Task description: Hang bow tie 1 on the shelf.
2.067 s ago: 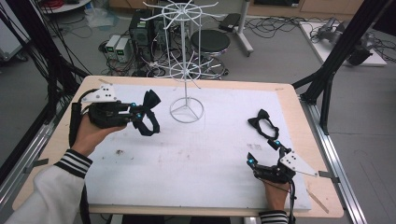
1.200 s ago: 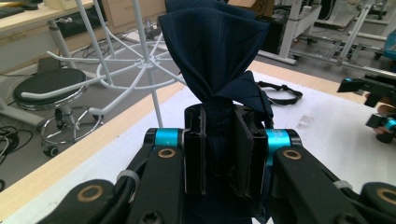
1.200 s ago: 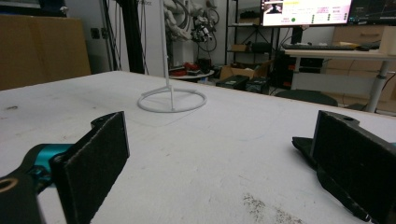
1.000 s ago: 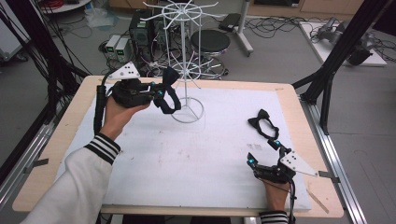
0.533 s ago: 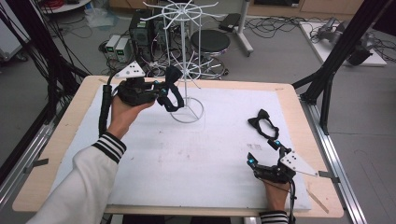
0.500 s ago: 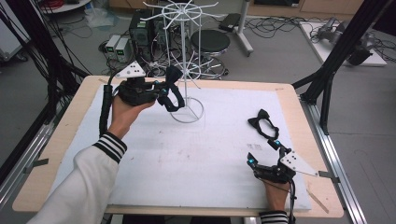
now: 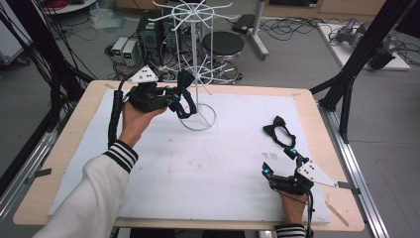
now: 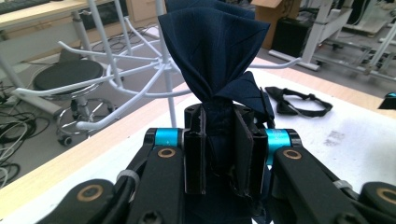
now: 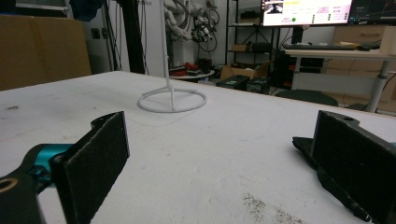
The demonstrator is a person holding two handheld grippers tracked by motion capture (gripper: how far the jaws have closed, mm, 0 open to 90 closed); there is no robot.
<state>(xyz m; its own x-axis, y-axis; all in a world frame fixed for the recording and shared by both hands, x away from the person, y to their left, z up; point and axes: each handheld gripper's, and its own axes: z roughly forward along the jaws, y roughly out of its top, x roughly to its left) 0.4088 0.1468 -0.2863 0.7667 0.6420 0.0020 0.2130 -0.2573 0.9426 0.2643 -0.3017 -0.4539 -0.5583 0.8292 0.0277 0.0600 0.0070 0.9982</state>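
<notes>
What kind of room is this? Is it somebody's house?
Probably not a house. It looks like a lab or workshop for recording tests: computers and tangled cables sit on the floor, black metal frames stand around the table, and a monitor glows at the back.

Navy bow tie (image 8: 219, 56) upright, pinched at its knot, beside the white rack (image 8: 140, 70)

Your surface (image 7: 74, 163) is a wooden tabletop under a white mat (image 7: 218, 168). On the mat stand a white wire rack (image 7: 198, 116) and, well apart, a black bow tie (image 7: 278, 134).
</notes>
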